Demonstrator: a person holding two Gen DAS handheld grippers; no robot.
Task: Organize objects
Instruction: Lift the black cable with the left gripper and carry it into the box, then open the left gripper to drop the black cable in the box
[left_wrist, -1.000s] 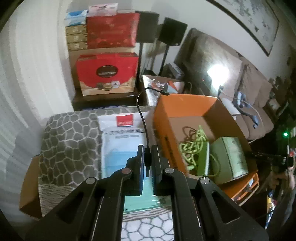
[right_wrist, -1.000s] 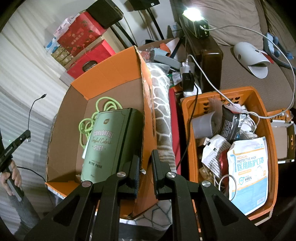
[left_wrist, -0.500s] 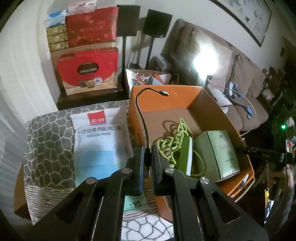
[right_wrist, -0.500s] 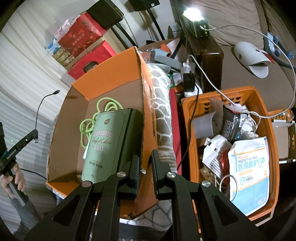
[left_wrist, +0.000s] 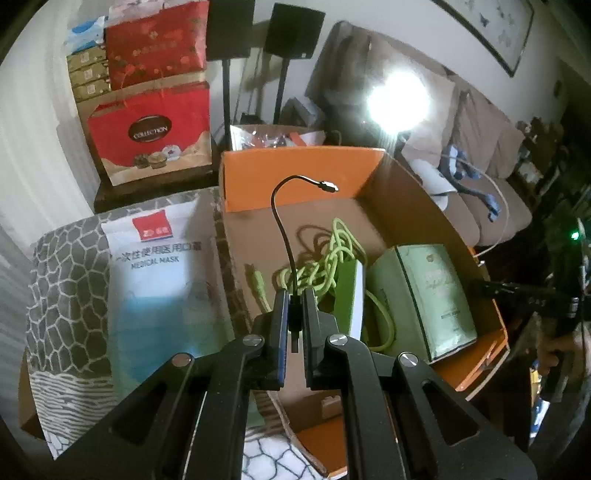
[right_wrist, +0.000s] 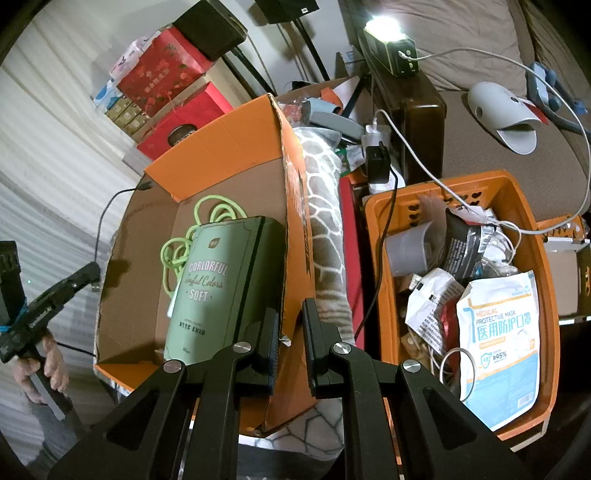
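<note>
Black cable (left_wrist: 282, 236) is pinched by its plug end between my left gripper (left_wrist: 293, 325) fingers, arching up ahead over the orange box (left_wrist: 295, 177). Its springy free end could snag the box wall or miss when released. My right gripper (right_wrist: 290, 332) is slightly open, empty.

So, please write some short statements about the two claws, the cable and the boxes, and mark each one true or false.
1. The left claw is shut on a black cable. True.
2. The right claw holds the green box. False: it holds nothing and its jaws straddle the wall of the cardboard box.
3. A green cord lies inside the cardboard box. True.
4. The orange basket is empty. False: it holds a mask pack and other packets.
5. The green box lies in the cardboard box. True.
</note>
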